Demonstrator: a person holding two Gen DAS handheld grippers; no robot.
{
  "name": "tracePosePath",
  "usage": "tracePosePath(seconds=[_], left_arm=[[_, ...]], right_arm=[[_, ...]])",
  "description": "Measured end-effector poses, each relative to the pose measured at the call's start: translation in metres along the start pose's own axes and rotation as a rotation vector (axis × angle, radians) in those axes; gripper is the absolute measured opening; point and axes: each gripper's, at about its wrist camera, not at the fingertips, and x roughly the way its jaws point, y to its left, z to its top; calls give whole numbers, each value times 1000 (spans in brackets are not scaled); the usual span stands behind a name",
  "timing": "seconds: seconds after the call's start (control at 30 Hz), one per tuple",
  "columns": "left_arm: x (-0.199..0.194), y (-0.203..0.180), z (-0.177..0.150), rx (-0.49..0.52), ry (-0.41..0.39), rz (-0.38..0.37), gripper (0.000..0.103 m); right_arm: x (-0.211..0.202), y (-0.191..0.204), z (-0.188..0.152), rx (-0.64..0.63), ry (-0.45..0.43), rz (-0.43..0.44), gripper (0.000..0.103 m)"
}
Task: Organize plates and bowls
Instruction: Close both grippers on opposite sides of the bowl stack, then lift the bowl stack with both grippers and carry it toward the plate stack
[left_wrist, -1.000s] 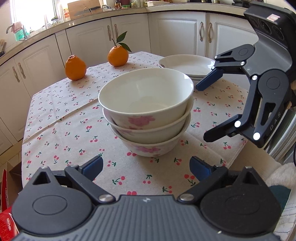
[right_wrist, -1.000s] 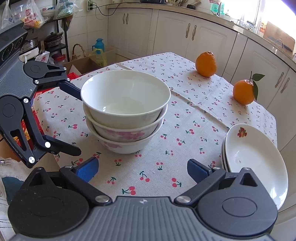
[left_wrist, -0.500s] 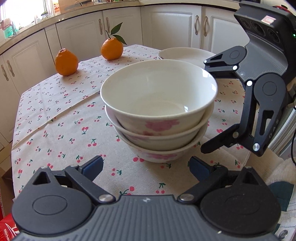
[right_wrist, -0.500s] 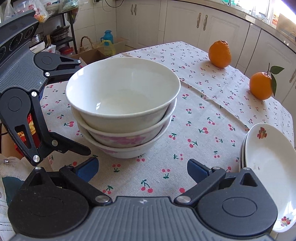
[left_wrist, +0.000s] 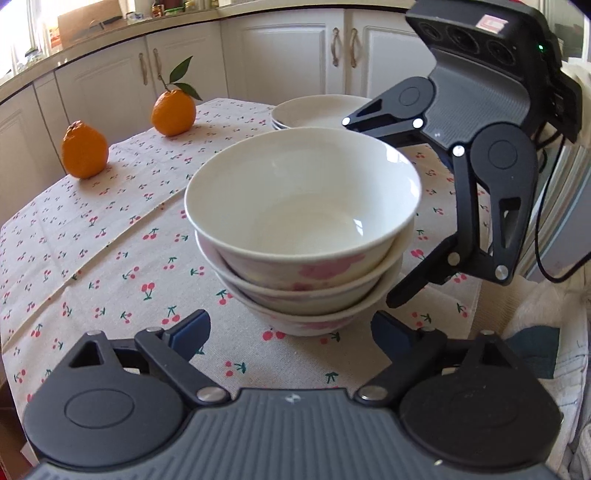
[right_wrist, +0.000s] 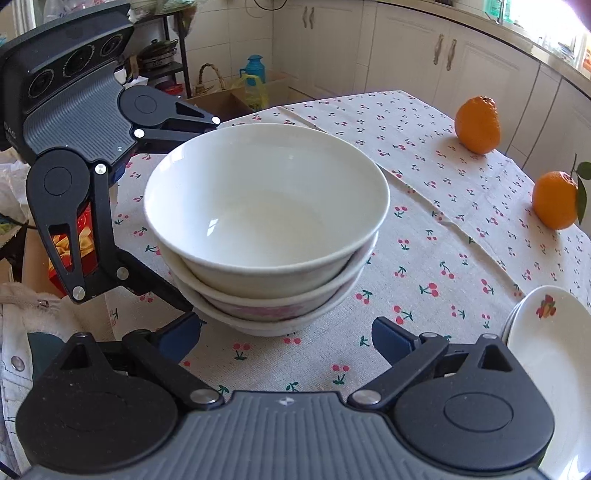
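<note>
Three bowls (left_wrist: 303, 229) stand nested in one stack on the counter (left_wrist: 110, 258), which wears a cloth with small cherries, and the stack sits near the edge where the person stands. Both tools come to it from opposite sides, probably because a stack of three is heavy and slippery for one grip alone. The left gripper (left_wrist: 291, 330) has its jaws wide, low in front of the stack and not touching it. The right gripper (right_wrist: 286, 334) also has its jaws wide; in the left view one finger reaches behind the top rim and the other lies low beside the bottom bowl, so the stack seems to be between them, but I cannot tell if they touch. The plates (right_wrist: 550, 347) lie in a small pile near the counter edge on the right side, apart from the bowls. Two oranges (left_wrist: 84, 149) rest toward the far edge, well apart from the dishes, so they do not disturb the work.
</note>
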Motion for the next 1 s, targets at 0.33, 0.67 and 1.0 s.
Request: tracePosePath(seconds=[0.33, 0.67, 1.0], left_arm=[[2, 9, 6, 86, -3, -94, 86], [-1, 17, 8, 91, -9, -144, 85], [-1, 24, 10, 129, -15, -212, 83]], right_arm=[[-1, -3, 15, -62, 14, 55, 95], [0, -2, 21, -119, 55, 76, 89], [3, 0, 27, -161, 114, 74, 87]])
